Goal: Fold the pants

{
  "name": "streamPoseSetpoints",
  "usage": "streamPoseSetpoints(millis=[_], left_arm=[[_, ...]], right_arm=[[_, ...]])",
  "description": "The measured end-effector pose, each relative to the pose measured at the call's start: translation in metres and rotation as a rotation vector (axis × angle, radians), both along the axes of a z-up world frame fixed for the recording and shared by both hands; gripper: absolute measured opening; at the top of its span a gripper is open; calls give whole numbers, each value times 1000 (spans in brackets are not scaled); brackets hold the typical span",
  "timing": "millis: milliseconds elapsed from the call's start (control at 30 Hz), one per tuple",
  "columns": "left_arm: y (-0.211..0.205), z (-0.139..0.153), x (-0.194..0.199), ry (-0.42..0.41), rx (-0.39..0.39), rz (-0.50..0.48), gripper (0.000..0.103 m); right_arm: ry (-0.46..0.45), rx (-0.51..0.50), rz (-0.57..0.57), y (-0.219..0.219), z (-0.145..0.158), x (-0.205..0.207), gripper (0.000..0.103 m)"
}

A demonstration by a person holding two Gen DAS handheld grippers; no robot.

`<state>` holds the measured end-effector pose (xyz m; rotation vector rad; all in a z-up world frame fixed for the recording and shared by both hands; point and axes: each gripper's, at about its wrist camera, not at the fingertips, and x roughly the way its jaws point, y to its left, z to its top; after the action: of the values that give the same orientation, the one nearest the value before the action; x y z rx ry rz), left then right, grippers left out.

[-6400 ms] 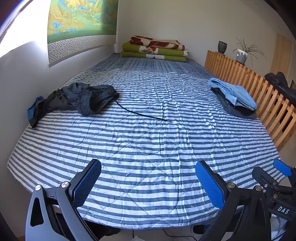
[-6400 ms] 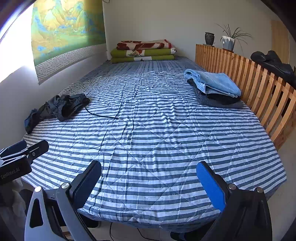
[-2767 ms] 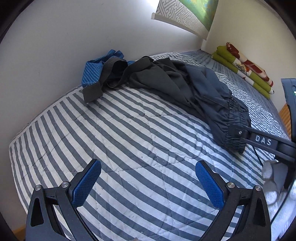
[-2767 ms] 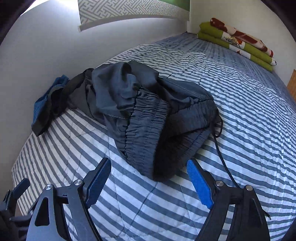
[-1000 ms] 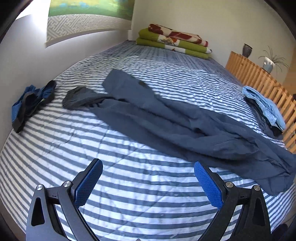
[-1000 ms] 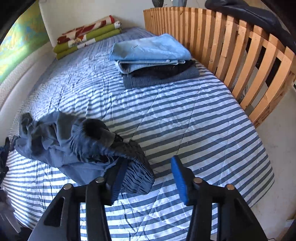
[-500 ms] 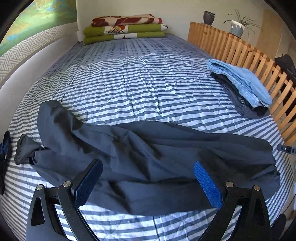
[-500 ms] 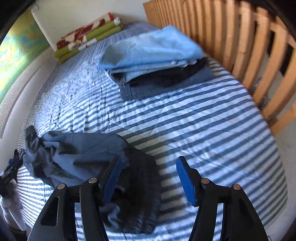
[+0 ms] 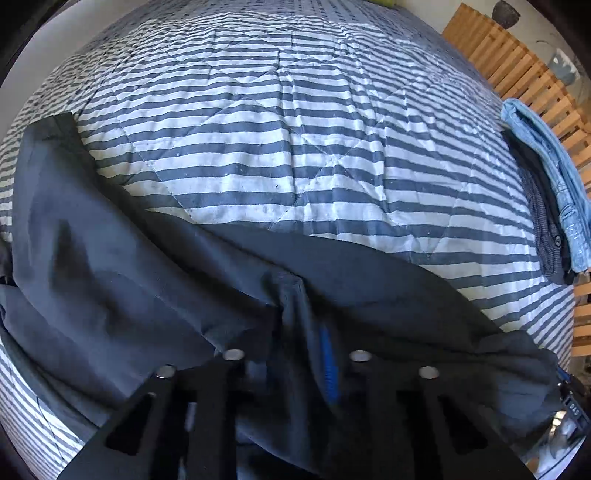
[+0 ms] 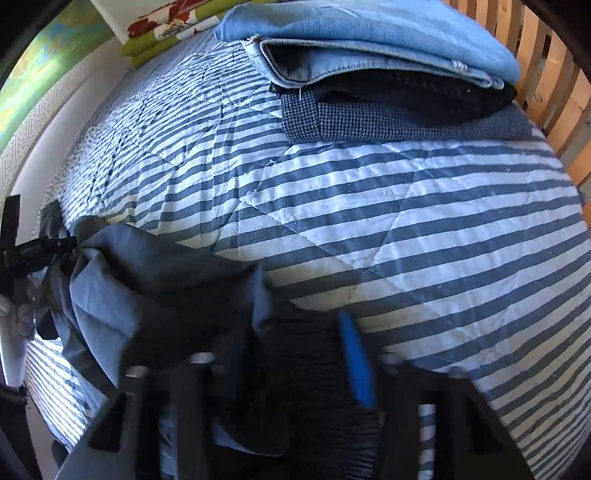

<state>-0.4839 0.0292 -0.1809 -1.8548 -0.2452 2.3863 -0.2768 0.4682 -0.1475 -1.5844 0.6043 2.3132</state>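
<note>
- Dark grey pants lay across the striped bed, bunched at six o'clock.
- Left claw was closing, pinching pants fabric.
- Right claw was closing around the waistband.

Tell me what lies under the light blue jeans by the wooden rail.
Under the light blue jeans lie a black garment and, lowest, a checked grey one, on the striped quilt. Their covered parts stay hidden.

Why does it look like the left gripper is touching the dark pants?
Touching. The left wrist view shows the left gripper closing on a pinched ridge of the dark pants.
</note>
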Motion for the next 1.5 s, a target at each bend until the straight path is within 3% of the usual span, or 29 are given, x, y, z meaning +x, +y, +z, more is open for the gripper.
streamPoseSetpoints(millis=[67,100,167,233,333,433,533,600,667,733,800,900,933,1000,1100,1133,1267,1433,1467,1500], left_arm=[[-13,13,2,35,71,28,3],[-18,24,4,66,80,36,3],[-27,51,6,115,87,28,3],[-44,91,6,177,101,37,3],[-67,168,15,303,130,47,3],[-98,244,54,439,162,50,3],[-123,277,118,518,182,21,3],[-132,263,164,482,172,-13,3],[-139,230,211,403,149,-54,3],[-147,174,251,235,159,-82,9],[-161,120,280,55,186,-70,26],[-185,91,296,0,213,-9,26],[-190,93,293,13,224,11,27],[-192,102,280,57,237,12,48],[-183,119,250,108,243,26,76],[-177,122,238,115,253,21,78],[-145,111,183,64,263,13,80],[-128,65,138,-21,262,89,80],[-129,53,132,-22,271,119,78],[-133,49,128,-13,272,142,58]], right_arm=[[24,25,-13,3,12,3,17],[35,42,-15,4,18,1,8],[71,98,-27,5,37,-4,8],[111,150,-45,5,63,-16,7],[249,249,-54,-4,130,-30,6],[406,370,-53,-26,198,-25,6],[485,417,-30,-49,232,1,6],[473,410,6,-65,224,23,6],[403,350,52,-79,193,49,6],[248,266,129,-96,140,73,6],[107,197,189,-111,89,98,7],[35,133,159,-107,57,122,9],[48,103,129,-100,57,125,11],[73,89,82,-90,62,123,27],[107,150,72,-83,66,106,42],[112,164,58,-78,64,98,43],[112,85,42,-64,44,57,45],[48,112,58,-66,6,2,45],[44,88,50,-64,0,-6,45],[46,51,53,-62,-5,-14,45]])
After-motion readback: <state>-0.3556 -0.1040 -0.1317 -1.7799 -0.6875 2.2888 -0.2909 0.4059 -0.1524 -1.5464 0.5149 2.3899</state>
